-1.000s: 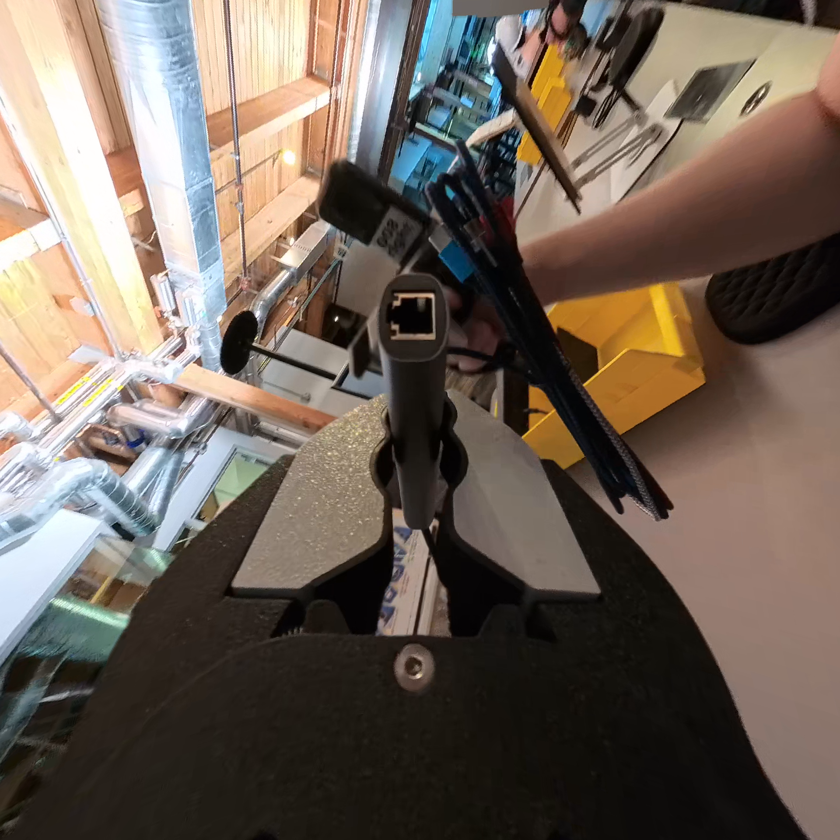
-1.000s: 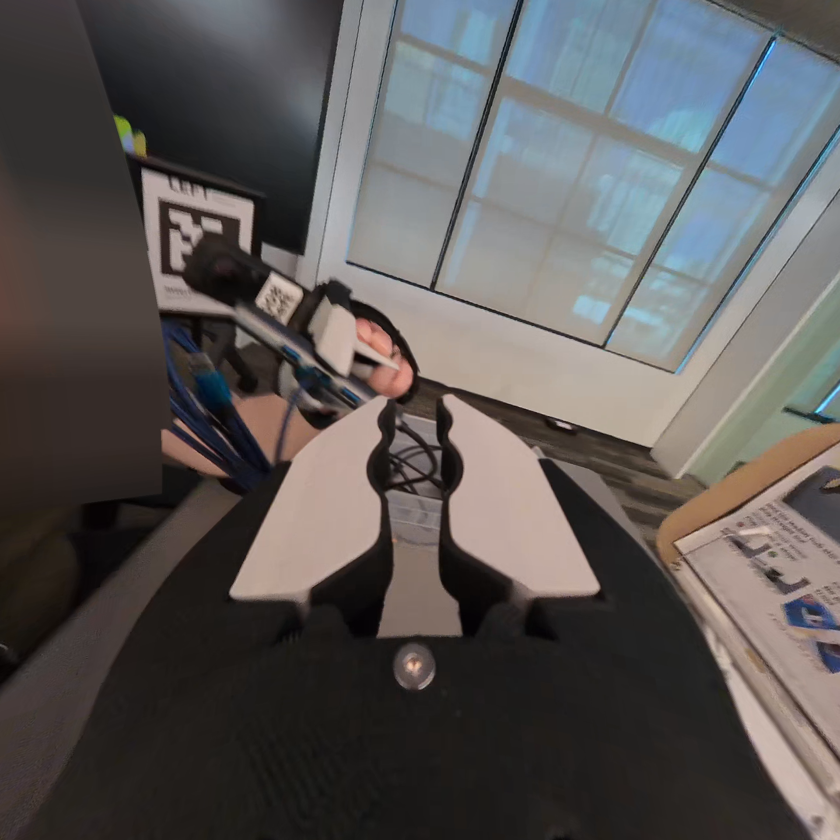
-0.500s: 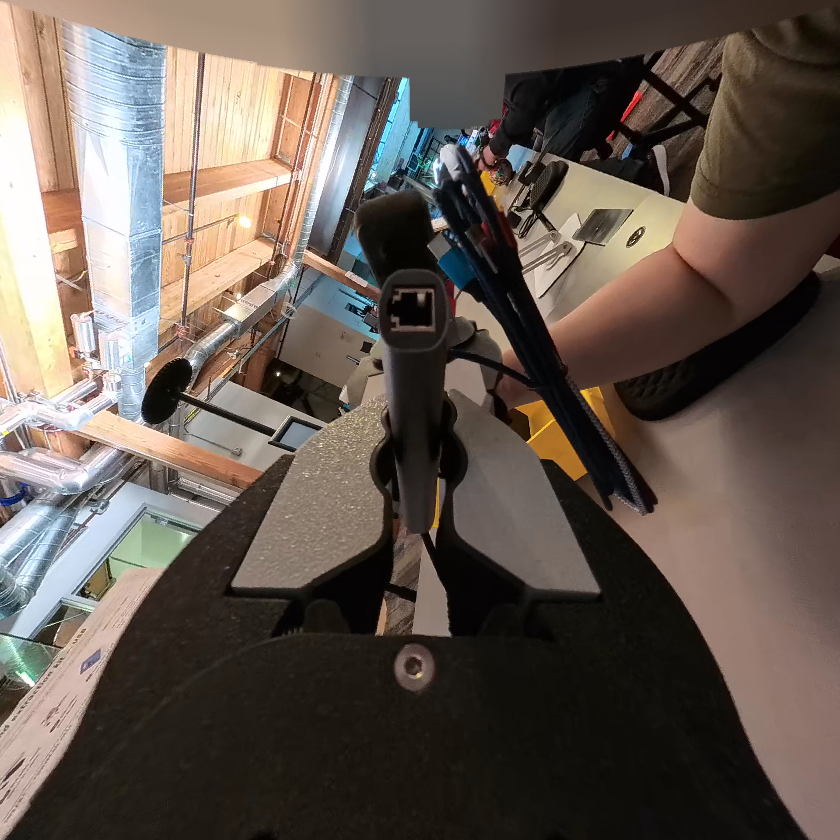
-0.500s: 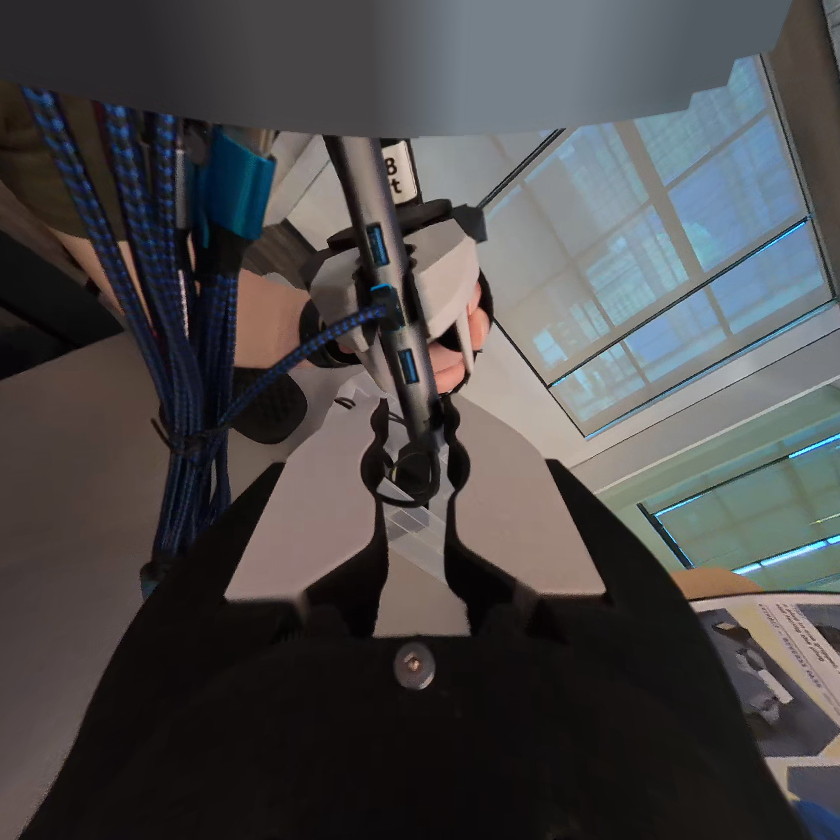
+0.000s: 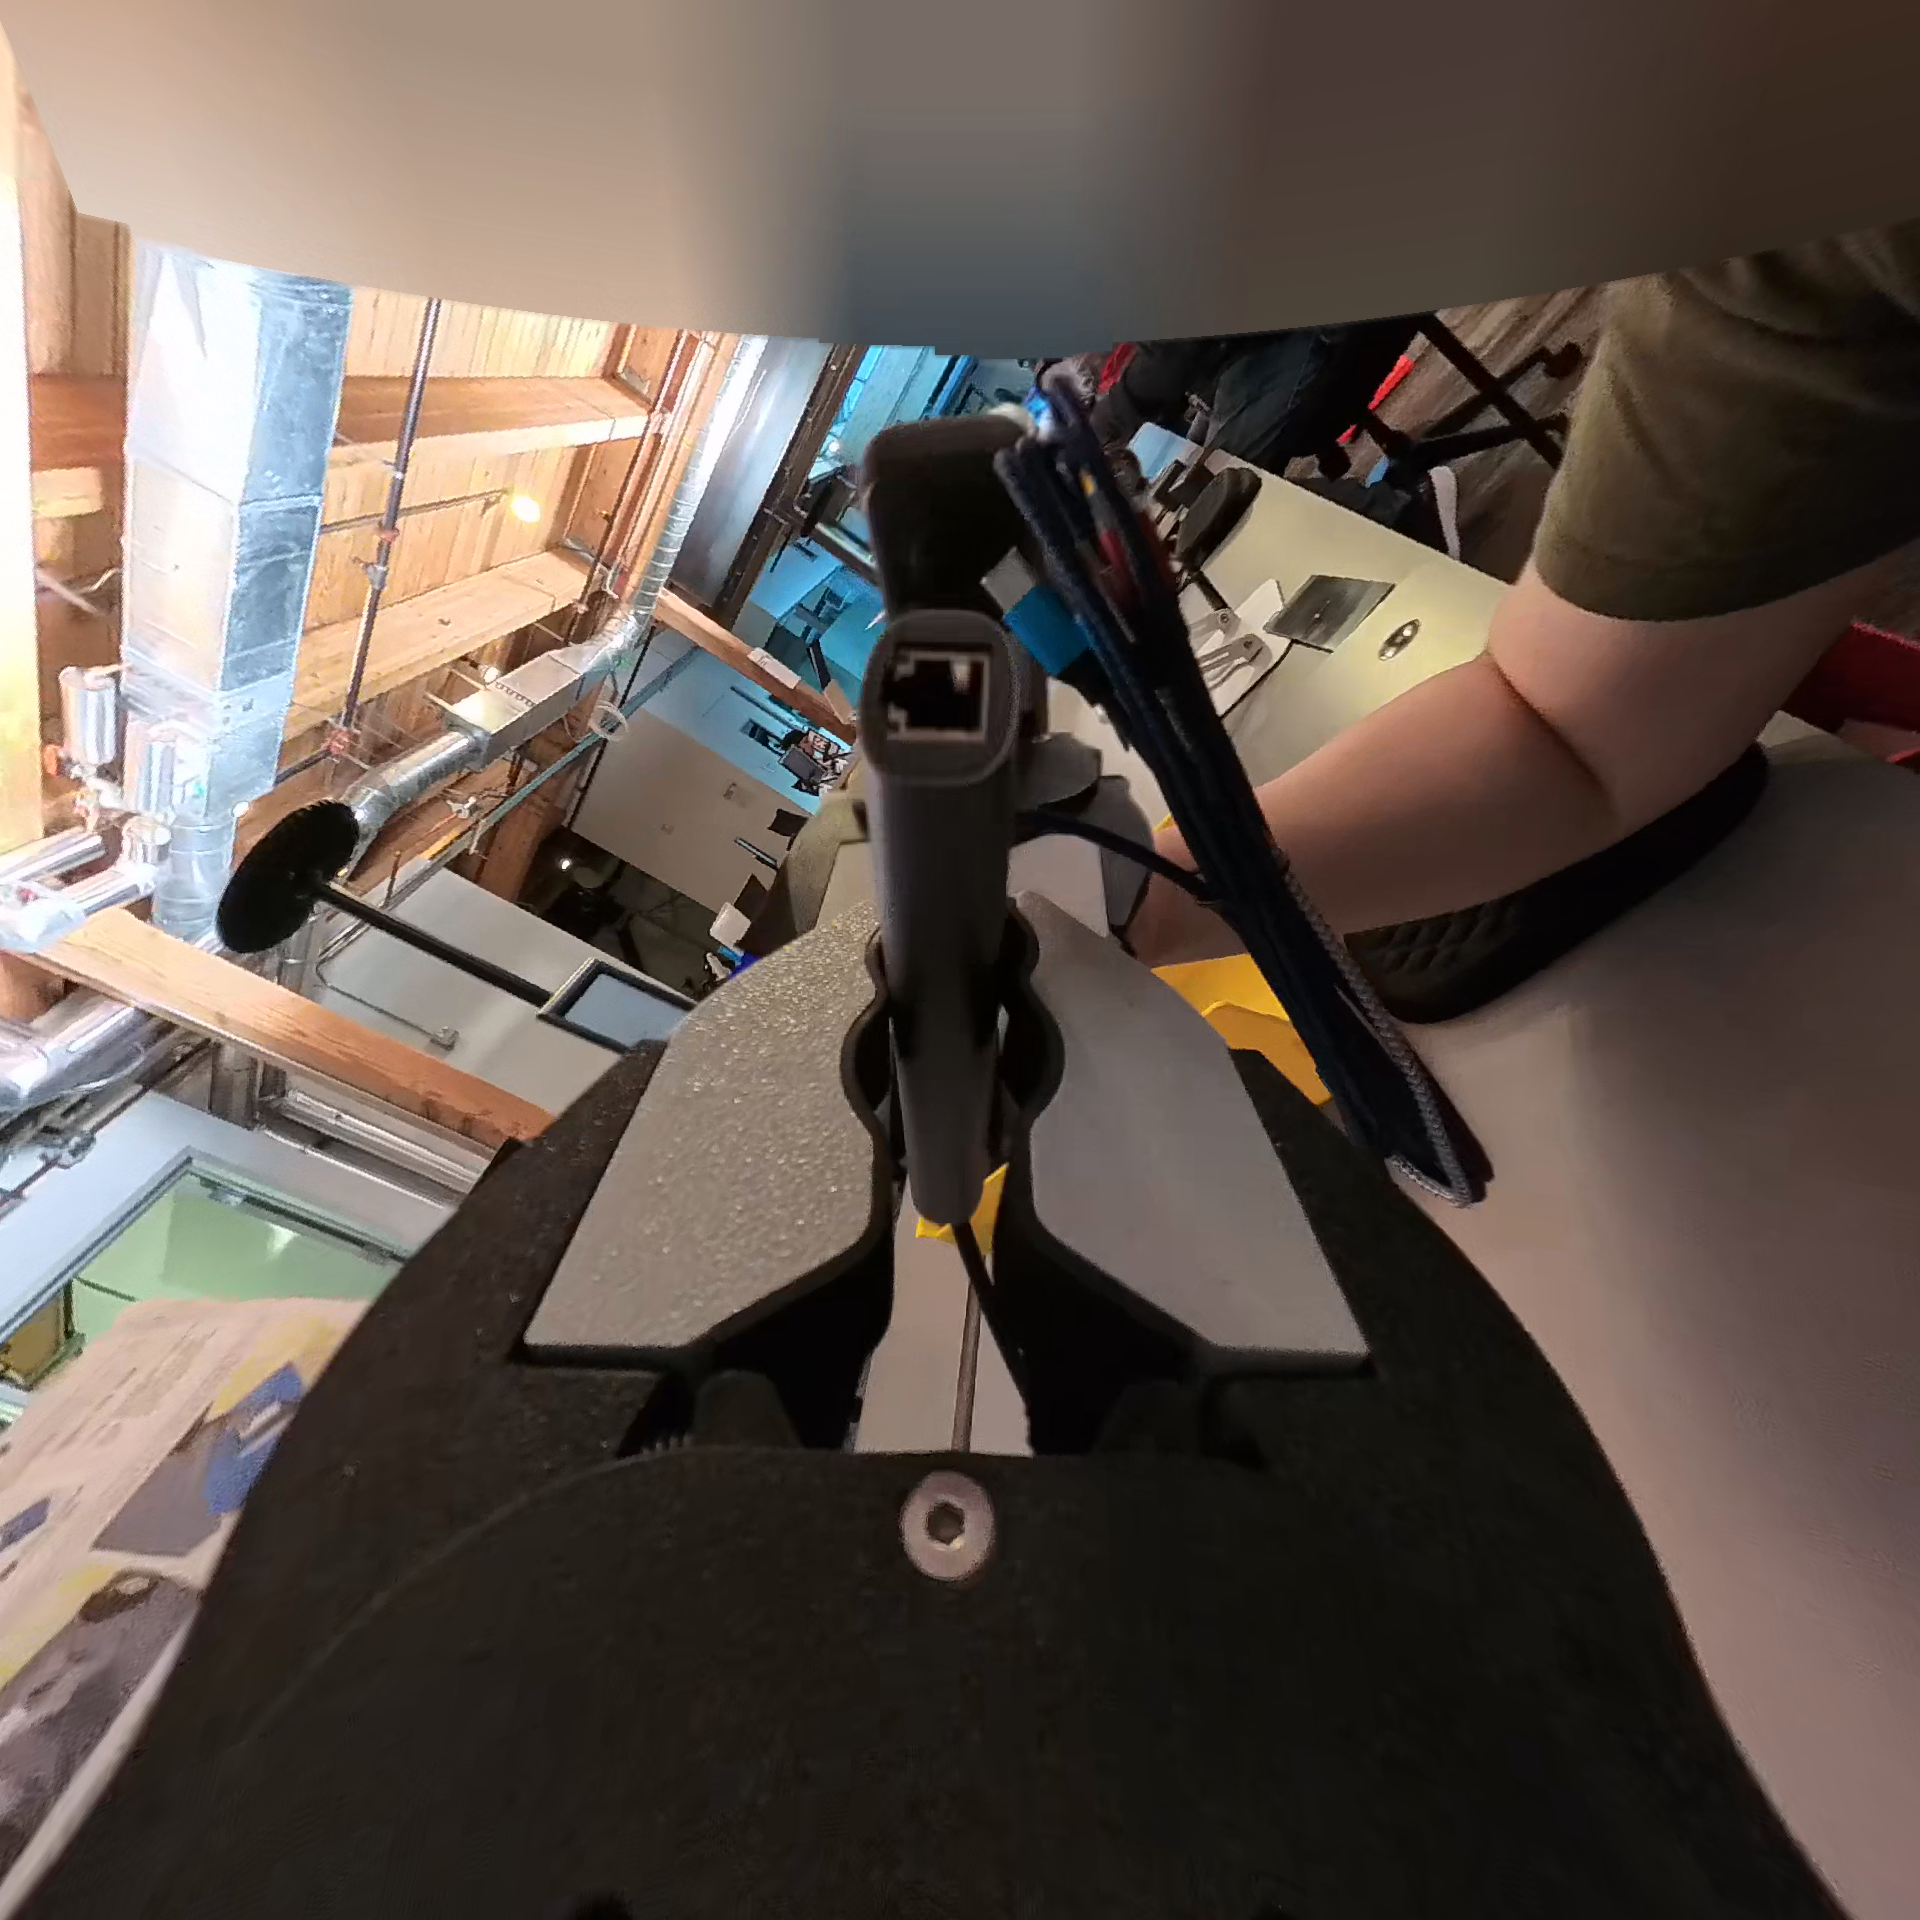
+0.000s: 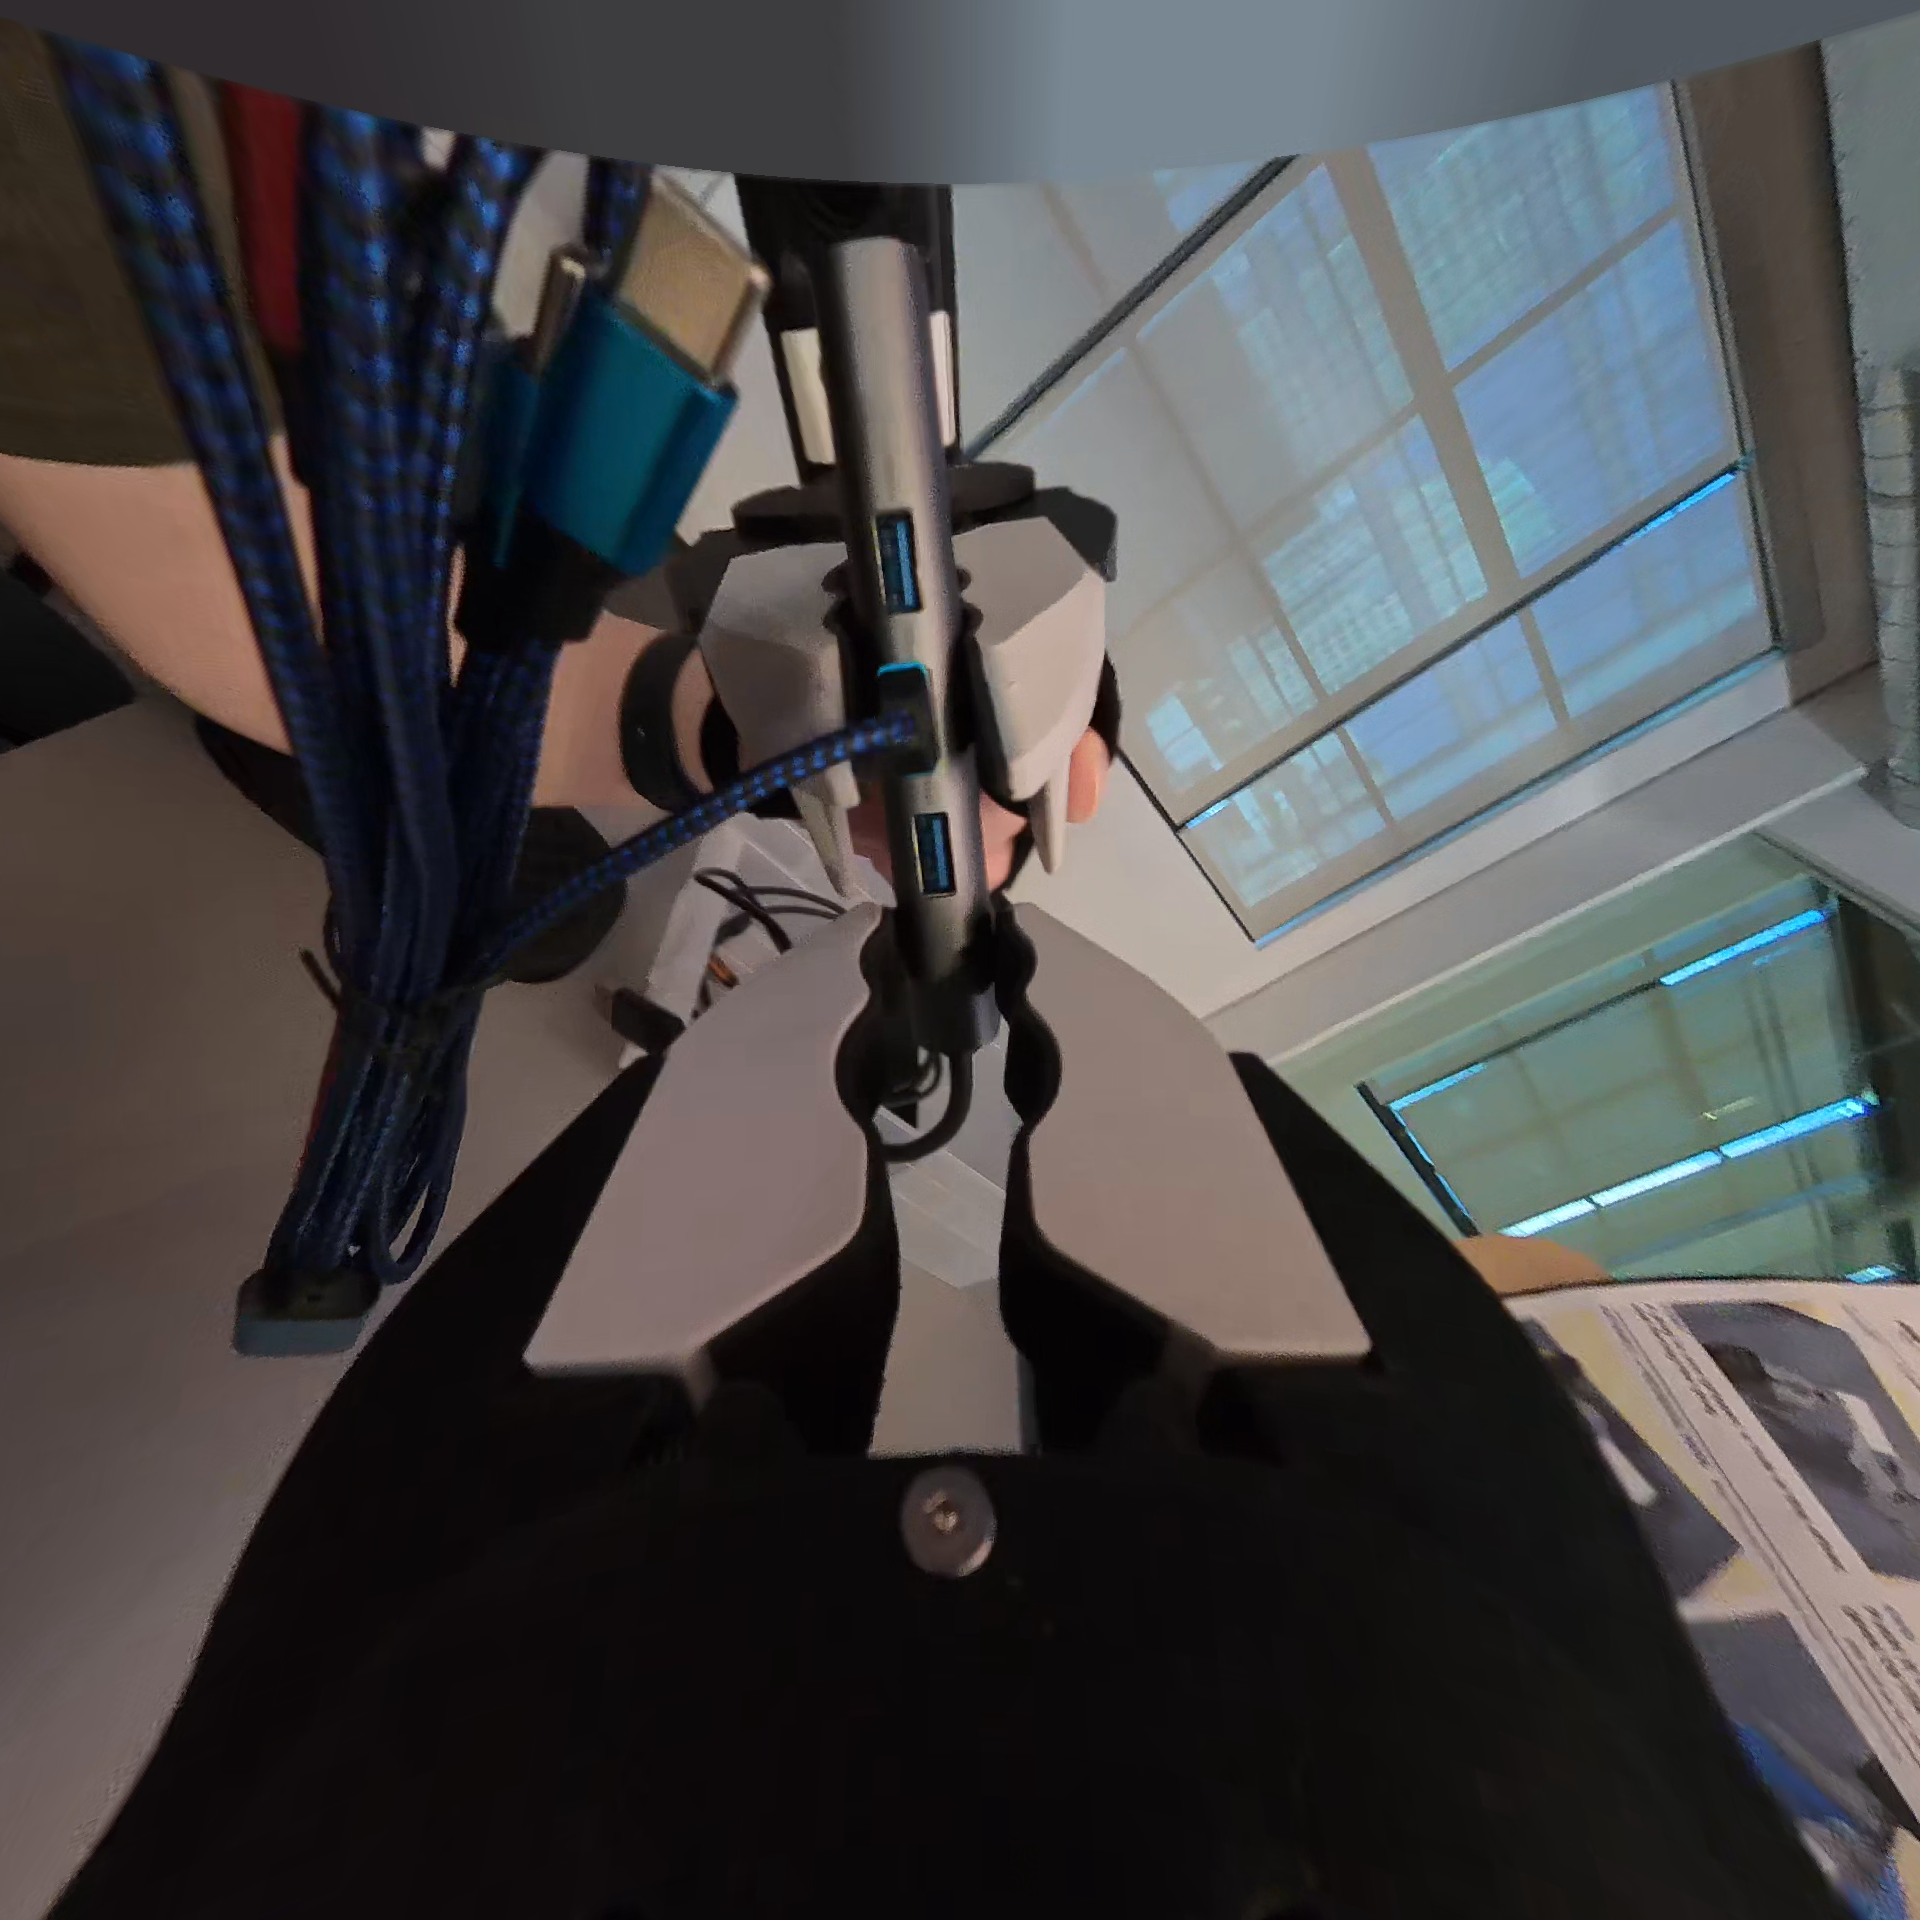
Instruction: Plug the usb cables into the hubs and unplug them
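Note:
My left gripper (image 5: 951, 935) is shut on a dark grey USB hub (image 5: 940, 831) whose network socket end faces the camera. In the right wrist view the same hub (image 6: 883, 343) stands upright in the left gripper's grey fingers (image 6: 769, 644), with blue ports along its edge. One blue braided cable (image 6: 727, 790) is plugged into the middle port. My right gripper (image 6: 940, 930) is slightly open, with the hub's lower end and its black lead between the fingertips. A tied bundle of blue braided cables (image 6: 364, 831) hangs to the left, a loose teal plug (image 6: 623, 447) at its top.
The grey table (image 6: 125, 987) lies below, with a small black adapter (image 6: 639, 1013) on it. A printed sheet (image 6: 1714, 1455) lies at the right. In the left wrist view there are the cable bundle (image 5: 1247, 831), a person's arm (image 5: 1455, 779) and a yellow bin (image 5: 1236, 997). Spacing between my two grippers at the tips: around 5 centimetres.
My right gripper has moved in towards the left one, and the hub's lower end now sits between its fingertips. My left gripper has tilted while holding the hub throughout.

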{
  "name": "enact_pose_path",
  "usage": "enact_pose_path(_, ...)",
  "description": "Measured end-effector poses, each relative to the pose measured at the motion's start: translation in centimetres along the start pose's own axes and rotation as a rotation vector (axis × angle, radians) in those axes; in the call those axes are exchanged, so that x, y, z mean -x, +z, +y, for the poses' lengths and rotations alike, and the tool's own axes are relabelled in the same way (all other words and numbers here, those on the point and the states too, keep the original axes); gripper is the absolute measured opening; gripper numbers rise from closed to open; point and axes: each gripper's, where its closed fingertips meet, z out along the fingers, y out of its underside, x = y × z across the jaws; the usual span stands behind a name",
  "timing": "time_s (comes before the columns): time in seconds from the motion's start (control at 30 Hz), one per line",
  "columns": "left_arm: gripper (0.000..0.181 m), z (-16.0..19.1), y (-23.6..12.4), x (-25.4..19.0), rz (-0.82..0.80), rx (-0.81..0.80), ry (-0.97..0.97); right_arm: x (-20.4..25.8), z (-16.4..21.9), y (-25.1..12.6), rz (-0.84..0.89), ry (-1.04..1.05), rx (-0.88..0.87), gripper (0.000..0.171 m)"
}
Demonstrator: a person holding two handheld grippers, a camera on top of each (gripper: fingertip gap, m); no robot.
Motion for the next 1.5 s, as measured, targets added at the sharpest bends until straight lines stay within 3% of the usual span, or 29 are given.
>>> enact_pose_path(0.23, 0.02, 1.5, -3.0, 3.9, -0.16, 0.083, -0.003, -3.7, 1.7, -2.0, 0.16, 0.03, 0.14, 0.018)
enact_pose_path(0.4, 0.013, 3.1, -6.9, 7.6, -0.306, 0.183, -0.058, -6.6, 5.0, -5.4, 0.246, 0.217, 0.386, 0.017)
enact_pose_path(0.53, 0.011, 4.1, -7.5, 8.1, -0.321, 0.264, -0.095, -8.6, 8.6, -10.0, 0.367, 0.382, 0.62, 0.017)
enact_pose_path(0.77, 0.011, 6.8, -5.3, 6.3, -0.235, 0.406, -0.11, -12.8, 13.3, -21.4, 0.787, 0.642, 0.781, 0.017)
enact_pose_path(0.9, 0.012, 7.6, -4.3, 5.1, -0.176, 0.434, -0.12, -11.7, 17.2, -27.5, 0.903, 0.959, 0.806, 0.017)
enact_pose_path(1.0, 0.012, 8.2, -3.7, 4.5, -0.144, 0.449, -0.13, -9.2, 21.6, -31.8, 0.942, 1.155, 0.924, 0.017)
enact_pose_path(1.13, 0.012, 8.9, -3.1, 3.8, -0.112, 0.475, -0.134, -6.2, 25.4, -33.4, 0.874, 1.3, 1.017, 0.017)
enact_pose_path(1.27, 0.012, 9.6, -2.7, 3.2, -0.084, 0.5, -0.141, -4.2, 27.4, -32.0, 0.734, 1.337, 1.114, 0.017)
enact_pose_path(1.37, 0.012, 10.0, -2.4, 2.8, -0.063, 0.511, -0.143, -4.0, 28.3, -30.9, 0.665, 1.248, 1.189, 0.017)
enact_pose_path(1.43, 0.012, 10.0, -2.1, 2.5, -0.052, 0.511, -0.138, -4.5, 29.0, -30.6, 0.594, 1.045, 1.262, 0.017)
enact_pose_path(1.5, 0.011, 9.9, -2.0, 2.3, -0.042, 0.509, -0.137, -6.1, 29.6, -31.3, 0.663, 0.851, 1.328, 0.018)
